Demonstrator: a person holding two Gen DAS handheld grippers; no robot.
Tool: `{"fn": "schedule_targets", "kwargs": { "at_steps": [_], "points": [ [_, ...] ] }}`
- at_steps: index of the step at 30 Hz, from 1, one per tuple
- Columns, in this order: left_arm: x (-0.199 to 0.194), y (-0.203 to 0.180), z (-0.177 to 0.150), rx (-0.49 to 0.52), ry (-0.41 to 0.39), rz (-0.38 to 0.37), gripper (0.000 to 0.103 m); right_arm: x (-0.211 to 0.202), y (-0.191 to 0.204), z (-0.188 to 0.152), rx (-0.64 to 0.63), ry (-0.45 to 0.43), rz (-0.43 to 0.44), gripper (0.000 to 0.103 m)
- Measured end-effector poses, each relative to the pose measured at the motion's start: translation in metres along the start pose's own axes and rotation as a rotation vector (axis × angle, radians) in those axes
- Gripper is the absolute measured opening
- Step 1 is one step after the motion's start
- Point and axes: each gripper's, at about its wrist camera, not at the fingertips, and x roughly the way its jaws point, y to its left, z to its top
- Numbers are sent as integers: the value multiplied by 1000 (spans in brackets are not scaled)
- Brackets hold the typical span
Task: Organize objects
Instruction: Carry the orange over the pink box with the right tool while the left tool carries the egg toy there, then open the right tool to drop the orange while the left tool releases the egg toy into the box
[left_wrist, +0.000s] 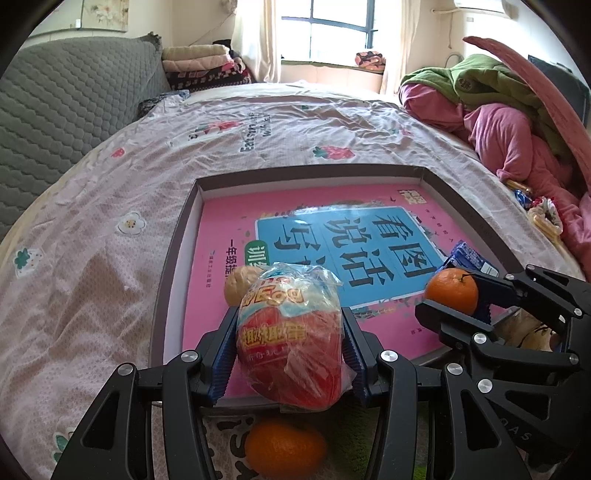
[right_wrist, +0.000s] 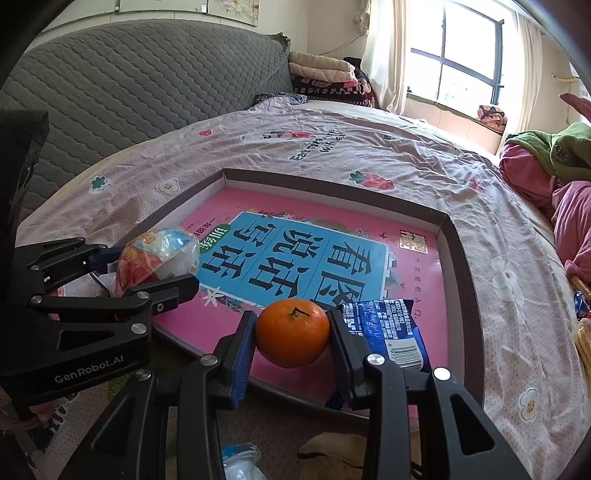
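A shallow tray (left_wrist: 173, 254) lay on the bed (left_wrist: 92, 229), a pink book (left_wrist: 229, 218) covering its floor. Over the tray's near edge, the left gripper (left_wrist: 290, 345) clenched a wrapped snack bag (left_wrist: 290, 332); over its near right corner, beside a blue packet (right_wrist: 391, 332), the right gripper (right_wrist: 291, 341) clamped an orange (right_wrist: 291, 332). Both seemed mid-delivery; next each should lower onto the book and let go. Another orange (left_wrist: 284, 448) waited outside the tray's near edge.

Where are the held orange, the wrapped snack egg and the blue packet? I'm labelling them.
orange (right_wrist: 292, 333): right wrist view, middle of its peel.
wrapped snack egg (left_wrist: 290, 338): left wrist view, red lower half of the wrapper.
blue packet (right_wrist: 388, 328): right wrist view, printed back face.
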Motion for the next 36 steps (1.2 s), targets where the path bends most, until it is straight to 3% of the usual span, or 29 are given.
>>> {"fn": "schedule_targets", "kwargs": {
  "at_steps": [22, 36],
  "points": [
    [-2, 7, -3, -50, 45, -69, 53, -1, 2, -1, 11, 3, 10, 39],
    [-11, 12, -7, -85, 50, -73, 55, -4, 2, -1, 15, 10, 9, 39]
  ]
}}
